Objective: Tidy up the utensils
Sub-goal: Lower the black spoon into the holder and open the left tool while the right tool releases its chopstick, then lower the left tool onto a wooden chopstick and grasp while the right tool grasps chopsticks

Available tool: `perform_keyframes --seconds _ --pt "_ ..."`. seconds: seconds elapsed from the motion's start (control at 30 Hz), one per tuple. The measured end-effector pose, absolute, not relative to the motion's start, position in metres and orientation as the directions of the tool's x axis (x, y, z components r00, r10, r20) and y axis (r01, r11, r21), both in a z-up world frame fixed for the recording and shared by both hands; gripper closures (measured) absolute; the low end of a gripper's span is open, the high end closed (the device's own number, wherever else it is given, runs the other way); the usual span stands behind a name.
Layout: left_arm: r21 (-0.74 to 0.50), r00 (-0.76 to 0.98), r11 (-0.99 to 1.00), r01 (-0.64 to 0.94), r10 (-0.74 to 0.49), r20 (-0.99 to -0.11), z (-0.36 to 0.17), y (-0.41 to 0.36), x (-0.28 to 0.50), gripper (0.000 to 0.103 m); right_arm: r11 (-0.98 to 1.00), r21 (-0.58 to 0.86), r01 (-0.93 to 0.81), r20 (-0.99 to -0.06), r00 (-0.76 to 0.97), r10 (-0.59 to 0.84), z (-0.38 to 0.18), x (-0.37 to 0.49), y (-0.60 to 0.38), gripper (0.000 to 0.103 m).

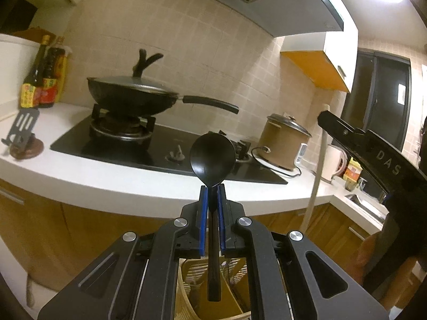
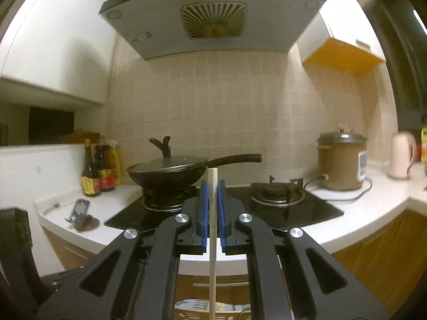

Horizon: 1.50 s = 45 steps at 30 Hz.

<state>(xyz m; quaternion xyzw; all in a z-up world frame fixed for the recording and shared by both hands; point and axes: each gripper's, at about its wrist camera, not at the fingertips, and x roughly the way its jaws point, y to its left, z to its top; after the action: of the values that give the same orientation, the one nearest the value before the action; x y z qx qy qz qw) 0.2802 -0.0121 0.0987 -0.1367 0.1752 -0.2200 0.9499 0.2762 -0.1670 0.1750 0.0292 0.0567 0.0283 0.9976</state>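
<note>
My left gripper (image 1: 212, 190) is shut on a black spoon (image 1: 212, 154), bowl up, handle hanging down over a slotted yellow utensil holder (image 1: 232, 304) below the gripper. My right gripper (image 2: 212, 186) is shut on a long white stick-like utensil (image 2: 212, 240) held upright; its lower end reaches toward a basket (image 2: 197, 306) at the bottom edge. The right gripper's body (image 1: 373, 149) and the white utensil (image 1: 319, 165) also show at the right of the left wrist view.
A lidded black wok (image 1: 133, 96) sits on the left burner of the black gas hob (image 1: 112, 144). Sauce bottles (image 1: 44, 77) and a slotted stand (image 1: 22, 130) are at the left; a brown rice cooker (image 1: 285, 144) and white kettle (image 2: 401, 154) at the right. Hood (image 2: 210, 13) overhead.
</note>
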Motion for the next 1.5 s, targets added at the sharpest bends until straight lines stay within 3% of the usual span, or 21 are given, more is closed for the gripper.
perform_keyframes --seconds 0.67,0.8,0.87,1.1,1.2,1.27,1.33,1.5 --pt "-0.278 0.848 0.878 0.388 -0.459 -0.265 0.067 -0.018 0.273 0.097 0.996 0.037 -0.085 -0.167 0.982 0.09 0.135 0.275 -0.158 0.098" --pt "-0.293 0.827 0.863 0.412 -0.489 -0.277 0.069 -0.013 0.264 0.089 0.992 0.057 -0.108 -0.187 0.975 0.117 0.139 0.264 -0.16 0.097" --pt "-0.286 0.828 0.864 0.414 -0.488 -0.276 0.072 -0.01 0.256 0.075 0.99 0.07 -0.122 -0.203 0.97 0.134 0.141 0.258 -0.163 0.097" --pt "-0.308 0.826 0.86 0.407 -0.491 -0.277 0.084 0.007 0.236 0.072 0.968 0.197 -0.155 -0.258 0.944 0.204 0.153 0.238 -0.185 0.095" --pt "-0.302 0.831 0.864 0.404 -0.484 -0.274 0.093 0.014 0.222 0.067 0.966 0.209 -0.15 -0.264 0.943 0.203 0.159 0.225 -0.191 0.086" --pt "-0.301 0.833 0.866 0.4 -0.48 -0.275 0.099 0.017 0.213 0.065 0.968 0.207 -0.144 -0.272 0.942 0.198 0.163 0.214 -0.194 0.071" --pt "-0.302 0.832 0.865 0.4 -0.481 -0.277 0.103 0.021 0.202 0.063 0.968 0.209 -0.14 -0.275 0.941 0.196 0.166 0.203 -0.197 0.063" --pt "-0.311 0.828 0.866 0.391 -0.478 -0.292 0.115 0.032 0.171 0.059 0.966 0.222 -0.129 -0.313 0.93 0.196 0.172 0.171 -0.204 0.062"
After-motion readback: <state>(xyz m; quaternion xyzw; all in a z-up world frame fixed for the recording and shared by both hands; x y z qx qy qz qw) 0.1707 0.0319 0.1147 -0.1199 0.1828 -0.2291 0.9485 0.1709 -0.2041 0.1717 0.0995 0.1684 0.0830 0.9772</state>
